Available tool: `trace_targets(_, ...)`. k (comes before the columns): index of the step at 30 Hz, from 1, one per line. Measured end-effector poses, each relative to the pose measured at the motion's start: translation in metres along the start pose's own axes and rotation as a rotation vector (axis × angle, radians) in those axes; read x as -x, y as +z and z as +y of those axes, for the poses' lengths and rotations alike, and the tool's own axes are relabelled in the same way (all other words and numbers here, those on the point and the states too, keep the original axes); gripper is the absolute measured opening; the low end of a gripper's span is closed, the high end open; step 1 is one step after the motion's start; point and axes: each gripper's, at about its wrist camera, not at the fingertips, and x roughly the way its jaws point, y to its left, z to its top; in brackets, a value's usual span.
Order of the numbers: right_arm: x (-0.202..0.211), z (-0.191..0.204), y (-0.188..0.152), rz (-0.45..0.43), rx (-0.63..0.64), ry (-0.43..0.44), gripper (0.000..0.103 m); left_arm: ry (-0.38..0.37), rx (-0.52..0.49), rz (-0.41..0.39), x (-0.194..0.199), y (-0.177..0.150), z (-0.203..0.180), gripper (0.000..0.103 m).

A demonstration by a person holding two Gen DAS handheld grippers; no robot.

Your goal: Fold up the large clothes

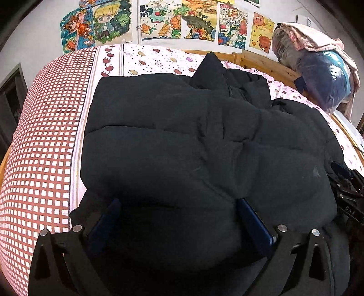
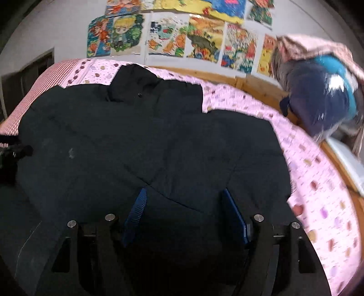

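Nearest, the left claw (image 1: 179, 205) stands spread wide over the near hem of the black padded jacket (image 1: 182, 141), pads apart from the cloth and gripping nothing. The right claw (image 2: 184, 195) is part open above the same jacket, also empty. The jacket lies folded on the bed (image 1: 45, 141), with bare checked sheet at its left edge. Beyond, a wooden rail (image 1: 257, 61), bagged bedding (image 1: 318, 75) and drawings (image 1: 159, 20) on the wall.

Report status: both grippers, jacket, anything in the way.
Left gripper open, right gripper open, both over the black puffer jacket, nothing gripped. Jacket folded in on the bedsheet. Nothing in the way.
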Motion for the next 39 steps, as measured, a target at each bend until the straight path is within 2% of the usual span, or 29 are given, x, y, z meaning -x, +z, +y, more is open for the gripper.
trace_targets(2,-0.004,-0.004,-0.006,0.007,-0.026,0.017,0.071,0.003,-0.005,-0.007,-0.003,-0.003,-0.001,0.103)
trace_targets(8,-0.016,-0.008,-0.025,0.011,-0.053,0.049,0.075,-0.005,-0.002,-0.018,-0.011,-0.012,0.001,0.103)
trace_targets(15,-0.033,-0.012,-0.026,0.01,-0.083,0.076,0.076,0.002,-0.004,-0.024,-0.015,-0.016,0.003,0.103)
trace_targets(24,-0.032,-0.013,-0.028,-0.014,-0.102,0.085,0.078,0.003,0.0,-0.031,-0.016,-0.017,0.003,0.103)
trace_targets(27,-0.029,-0.015,-0.029,-0.029,-0.113,0.082,0.085,0.003,0.004,-0.028,-0.015,-0.017,0.004,0.103)
trace_targets(28,-0.028,-0.016,-0.029,-0.033,-0.118,0.078,0.091,0.005,0.003,-0.027,-0.013,-0.018,0.004,0.103)
trace_targets(32,-0.026,-0.018,-0.029,-0.034,-0.125,0.061,0.096,0.007,-0.004,-0.016,-0.01,-0.017,0.003,0.103)
trace_targets(36,-0.021,-0.021,-0.023,0.004,-0.132,0.064,0.098,0.03,-0.002,0.025,0.004,-0.01,0.002,0.103)
trace_targets(39,-0.001,-0.024,-0.021,0.023,-0.156,0.094,0.098,0.051,0.003,0.001,0.037,-0.012,-0.006,0.103)
